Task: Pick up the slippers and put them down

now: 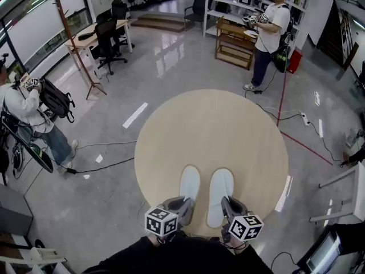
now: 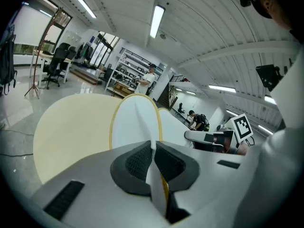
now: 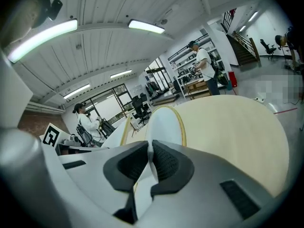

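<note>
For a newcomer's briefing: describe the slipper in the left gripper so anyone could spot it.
Start at the round wooden table. By its near edge is a white pair; pick the left slipper, beside the right slipper, the one whose near end the left gripper pinches.

Grey hand-held grippers, dark clothing.
Matte grey shells on left gripper [image 1: 186,201] and right gripper [image 1: 224,202]; black ribbed pads [image 2: 137,163]; black-and-white marker cubes [image 1: 161,221]; black top [image 1: 182,258] worn.

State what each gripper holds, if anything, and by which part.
The left gripper is shut on the left slipper at its near end. The right gripper pinches the right slipper the same way.
</note>
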`<state>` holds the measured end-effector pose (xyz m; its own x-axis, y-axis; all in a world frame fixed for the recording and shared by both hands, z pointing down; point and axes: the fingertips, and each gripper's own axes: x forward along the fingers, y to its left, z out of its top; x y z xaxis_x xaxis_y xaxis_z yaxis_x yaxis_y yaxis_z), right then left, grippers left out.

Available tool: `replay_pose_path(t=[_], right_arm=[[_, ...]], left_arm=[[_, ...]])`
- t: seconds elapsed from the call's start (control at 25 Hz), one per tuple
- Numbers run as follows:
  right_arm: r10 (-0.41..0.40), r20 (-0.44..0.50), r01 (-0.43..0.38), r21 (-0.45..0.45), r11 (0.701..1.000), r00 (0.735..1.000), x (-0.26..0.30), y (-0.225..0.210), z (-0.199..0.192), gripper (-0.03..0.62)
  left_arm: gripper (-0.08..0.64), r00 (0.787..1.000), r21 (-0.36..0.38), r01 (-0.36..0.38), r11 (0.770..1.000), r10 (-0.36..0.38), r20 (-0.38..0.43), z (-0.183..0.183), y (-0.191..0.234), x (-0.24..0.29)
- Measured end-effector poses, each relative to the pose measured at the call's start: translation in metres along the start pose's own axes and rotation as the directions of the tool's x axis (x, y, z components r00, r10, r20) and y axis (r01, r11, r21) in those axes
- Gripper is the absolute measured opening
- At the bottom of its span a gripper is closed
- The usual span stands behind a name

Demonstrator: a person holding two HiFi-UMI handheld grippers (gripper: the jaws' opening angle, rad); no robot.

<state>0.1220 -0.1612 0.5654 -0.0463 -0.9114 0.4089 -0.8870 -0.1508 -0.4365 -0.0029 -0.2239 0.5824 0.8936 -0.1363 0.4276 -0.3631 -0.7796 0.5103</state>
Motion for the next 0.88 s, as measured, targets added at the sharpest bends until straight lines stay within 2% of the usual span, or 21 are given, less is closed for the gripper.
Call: replay_pose_path(t=[0.28,0.44,0.68,0.88], right_arm=[[0.040,0.048,-0.038,-0.036,0.999,0.998,-0.050,-0.024,0.016,0.037],[0.056,0.066,-0.054,-0.041,0.998,0.996,-0.089,-0.050,0.014,0.037],[0.068,0.103,-0.061,-0.065,0.996,0.992,-0.141,-0.082,0.022,0.037],[0.053,0.129,-0.049,-0.038,0.998,0.990,-0.167,-0.113,0.018,0.037]], left_arm=[[0.037,0.999,0.074,-0.010,0.997,0.006,0.047,0.008,-0.062,0.015],[0.038,0.995,0.048,-0.004,0.999,-0.001,0.102,-0.001,-0.106,0.024],[0.038,0.993,0.039,-0.009,0.999,0.004,0.122,-0.020,-0.158,0.045],[0.038,0.994,0.044,-0.019,0.999,0.014,0.109,-0.036,-0.180,0.058]])
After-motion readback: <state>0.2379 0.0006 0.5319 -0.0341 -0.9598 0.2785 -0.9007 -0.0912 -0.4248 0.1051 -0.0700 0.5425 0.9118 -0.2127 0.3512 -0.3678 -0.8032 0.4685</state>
